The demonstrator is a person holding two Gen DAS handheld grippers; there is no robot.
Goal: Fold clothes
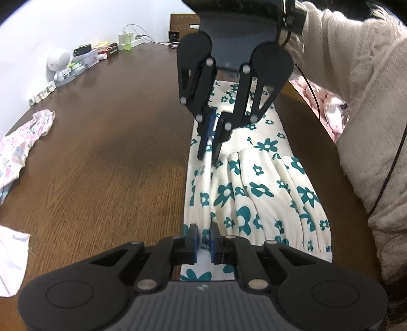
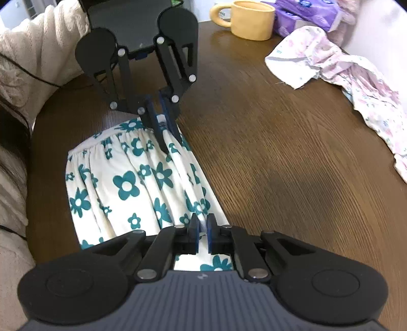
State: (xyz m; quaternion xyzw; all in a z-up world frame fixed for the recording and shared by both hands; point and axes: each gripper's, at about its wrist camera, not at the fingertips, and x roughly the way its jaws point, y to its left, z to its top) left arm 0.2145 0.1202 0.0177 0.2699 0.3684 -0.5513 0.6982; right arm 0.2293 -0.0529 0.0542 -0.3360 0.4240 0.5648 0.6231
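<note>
A white garment with teal flowers [image 1: 254, 183] lies flat on the brown wooden table [image 1: 114, 165], along its edge near the person. My left gripper [image 1: 204, 242] is shut on the garment's long left edge, a thin fold of cloth pinched between the blue pads. Farther along the same edge my right gripper [image 1: 209, 152] is also shut on the cloth. In the right wrist view the right gripper [image 2: 202, 233] pinches the garment [image 2: 122, 183] near one end, and the left gripper [image 2: 169, 142] bites it by the gathered waistband.
A crumpled pink floral garment [image 2: 356, 84] and a white cloth [image 1: 10, 259] lie farther out on the table. A yellow mug [image 2: 251, 19] and purple tissue pack [image 2: 305, 15] stand at one end, small clutter [image 1: 76, 61] at the other. A cream sweater sleeve [image 1: 356, 89] borders the garment.
</note>
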